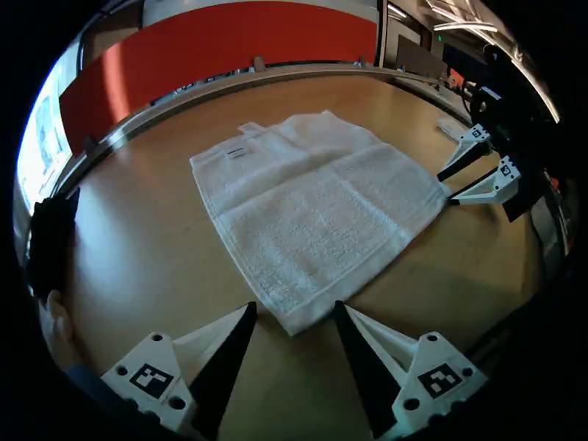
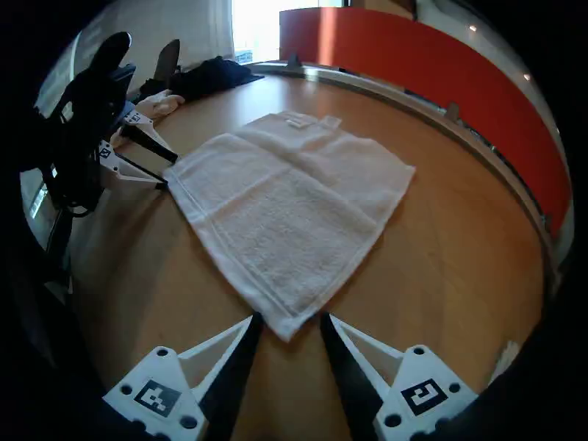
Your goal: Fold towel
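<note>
Towel (image 1: 316,213) lies flat on the wooden table (image 1: 147,242), a corner between each tool's spread fingers: left tool (image 1: 294,307), right tool (image 2: 289,316). Dark clothing (image 2: 213,75) sits beyond; red panel (image 1: 220,44) behind.

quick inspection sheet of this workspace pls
surface: wooden table, metal rail along its far edge
job's things: white towel, lying flat, small label tab near its far edge
clutter: dark bundle at the far table edge
grippers: left tool open, fingers either side of one towel corner; right tool open, at a neighbouring corner
cables: nothing seen
surroundings: red wall panel, bright window
</note>
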`<state>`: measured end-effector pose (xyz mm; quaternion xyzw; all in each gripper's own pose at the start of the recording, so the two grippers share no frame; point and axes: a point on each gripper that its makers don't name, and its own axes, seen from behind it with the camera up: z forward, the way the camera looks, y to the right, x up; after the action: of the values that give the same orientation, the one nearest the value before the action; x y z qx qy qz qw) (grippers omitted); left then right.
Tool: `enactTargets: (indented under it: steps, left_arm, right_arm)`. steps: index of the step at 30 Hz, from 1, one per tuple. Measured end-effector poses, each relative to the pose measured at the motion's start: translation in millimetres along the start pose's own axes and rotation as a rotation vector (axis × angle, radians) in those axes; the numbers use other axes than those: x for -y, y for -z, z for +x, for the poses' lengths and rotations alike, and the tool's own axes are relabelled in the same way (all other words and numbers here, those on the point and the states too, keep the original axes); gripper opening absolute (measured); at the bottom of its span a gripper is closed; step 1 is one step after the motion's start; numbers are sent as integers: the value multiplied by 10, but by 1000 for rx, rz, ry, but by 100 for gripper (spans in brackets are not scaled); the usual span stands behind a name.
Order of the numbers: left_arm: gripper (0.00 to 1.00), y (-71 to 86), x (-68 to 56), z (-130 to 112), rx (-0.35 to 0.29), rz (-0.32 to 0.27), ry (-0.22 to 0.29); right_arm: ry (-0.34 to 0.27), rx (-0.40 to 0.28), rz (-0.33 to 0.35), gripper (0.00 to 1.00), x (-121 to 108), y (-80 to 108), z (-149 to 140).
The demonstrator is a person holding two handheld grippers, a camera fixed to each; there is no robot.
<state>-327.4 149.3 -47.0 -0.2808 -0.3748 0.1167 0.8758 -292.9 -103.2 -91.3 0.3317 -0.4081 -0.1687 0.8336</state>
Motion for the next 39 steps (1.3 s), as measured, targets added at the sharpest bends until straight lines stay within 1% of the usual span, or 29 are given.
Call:
enactTargets:
  steps: [3,5,7,9,11,13,17,21,30,35,39]
  left_arm:
    - [69,0,-23,0,3,-4,-4]
    - [61,1,-37,3,6,-6,-7]
    - [54,1,-49,9,7,-7,-10]
    - [51,-1,-58,13,9,-8,-11]
    - [38,-8,-68,16,11,-8,-9]
    - [27,-13,-65,24,13,-5,-5]
    - [14,-26,-63,48,16,-3,3]
    - [13,-22,-70,86,12,-5,17]
    - [13,72,-65,241,-23,-5,39]
    - [13,147,-46,315,-33,1,51]
    - [13,239,-50,381,-39,0,64]
  right_arm:
    - [6,-1,5,48,14,1,6]
    - [10,-2,9,39,28,2,10]
    - [14,-3,11,32,46,4,11]
    - [15,-4,10,26,58,8,13]
    - [14,-5,7,22,64,13,15]
    - [4,-8,6,18,65,20,32]
    - [-23,-16,5,13,67,32,78]
    - [-36,-23,1,12,68,61,93]
    - [-40,-29,5,11,68,154,137]
    - [-32,-48,4,11,61,227,243]
    - [-23,-63,0,11,60,314,343]
